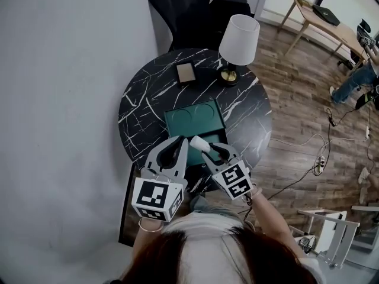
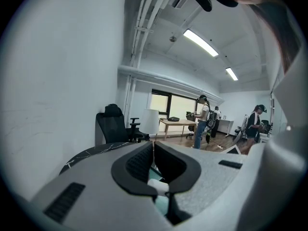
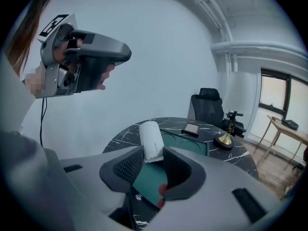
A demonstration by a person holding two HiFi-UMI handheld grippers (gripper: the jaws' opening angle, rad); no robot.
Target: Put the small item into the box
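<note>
Right gripper [image 3: 153, 151] clamps white roll [image 3: 150, 138] (seemingly paper) above green box [image 1: 194, 120].

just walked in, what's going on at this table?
A person holds two grippers over the black marble table. The right gripper has a white roll clamped between its fingers, above the near edge of the open green box. The left gripper is beside it, shut and empty. The roll is not yet in the box.

Glossy marbled table [image 1: 141, 102], matt green box [image 1: 175, 123] — wooden floor [image 1: 290, 93]
</note>
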